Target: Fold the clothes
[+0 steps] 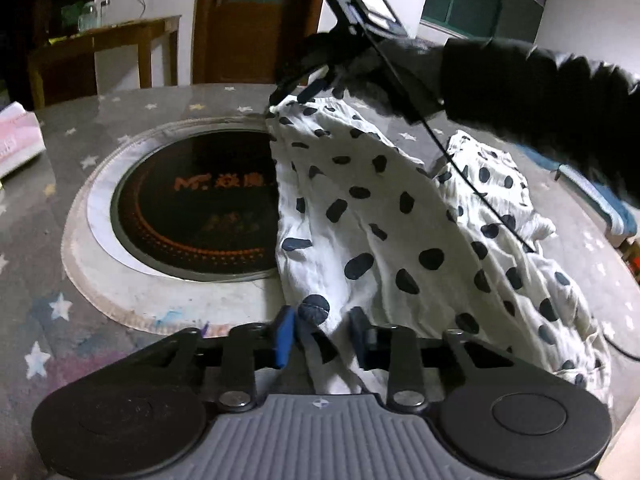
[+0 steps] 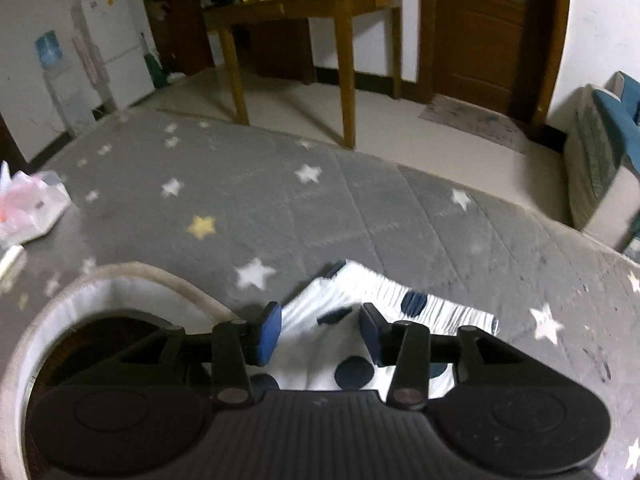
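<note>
On the star-patterned worktop, beside its round inset plate, the spotted white garment looks light, limp and crinkled, best taken at its hems, where both the left claw and right claw stand part-open around cloth.

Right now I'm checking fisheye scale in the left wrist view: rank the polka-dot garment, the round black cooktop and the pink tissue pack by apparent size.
1. polka-dot garment
2. round black cooktop, partly covered by the garment
3. pink tissue pack, cut off by the frame edge, so true size unsure

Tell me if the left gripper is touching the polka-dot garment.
Touching. The left wrist view shows the polka-dot garment running between the left gripper's fingers.
</note>
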{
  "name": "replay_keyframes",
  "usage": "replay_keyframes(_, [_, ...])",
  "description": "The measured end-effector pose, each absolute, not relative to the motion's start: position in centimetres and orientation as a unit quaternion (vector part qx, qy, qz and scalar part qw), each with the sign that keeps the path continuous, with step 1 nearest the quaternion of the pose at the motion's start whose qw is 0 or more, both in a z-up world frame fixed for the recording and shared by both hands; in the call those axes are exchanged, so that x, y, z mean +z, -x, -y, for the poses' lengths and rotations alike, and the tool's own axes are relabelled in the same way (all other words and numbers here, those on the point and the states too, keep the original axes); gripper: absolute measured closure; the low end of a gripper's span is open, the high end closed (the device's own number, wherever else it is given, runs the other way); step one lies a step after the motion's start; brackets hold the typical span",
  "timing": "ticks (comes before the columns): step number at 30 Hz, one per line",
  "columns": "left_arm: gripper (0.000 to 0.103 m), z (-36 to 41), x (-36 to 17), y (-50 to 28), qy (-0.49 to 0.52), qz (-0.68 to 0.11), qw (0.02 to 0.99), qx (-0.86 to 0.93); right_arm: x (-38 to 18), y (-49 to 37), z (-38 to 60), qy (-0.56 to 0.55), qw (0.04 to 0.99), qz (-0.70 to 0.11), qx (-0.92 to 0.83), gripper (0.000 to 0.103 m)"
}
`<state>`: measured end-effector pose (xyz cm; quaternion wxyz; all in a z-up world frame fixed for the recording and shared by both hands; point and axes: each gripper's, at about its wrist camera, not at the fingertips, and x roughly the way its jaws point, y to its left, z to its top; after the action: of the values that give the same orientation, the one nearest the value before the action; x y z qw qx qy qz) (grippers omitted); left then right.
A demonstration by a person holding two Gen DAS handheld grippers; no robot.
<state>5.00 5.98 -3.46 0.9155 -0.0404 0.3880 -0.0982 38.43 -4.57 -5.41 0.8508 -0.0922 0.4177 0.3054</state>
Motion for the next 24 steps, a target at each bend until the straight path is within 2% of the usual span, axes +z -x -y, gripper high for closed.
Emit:
replay_keyframes(4, [0.087,-5.9,-3.4,-4.7,0.036,-0.386,0.917,-0.09,-3.2,-36.7,7.9,0.094,0.861,-0.405,0.293,0.057])
replay_keyframes(7, [0.091,-6.1,-3.4,-4.7,0.044,-0.39,0.916,-0.088,-1.7,-35.2,11.2,0.098,0.869,-0.4,0.275,0.055])
replay_keyframes(17, [0.094,-6.4,-2.9,-3.4,0.029,-0.404,0.912,-0.059,-4.1,-29.6,27.7,0.063,0.883,-0.44,0.15,0.052])
replay_keyframes(24, [0.092,-6.1,-2.5,-3.1,0.013,-0.413,0.91,-0.032,-6.8,-29.2,32.1,0.05,0.889,-0.441,0.109,0.05])
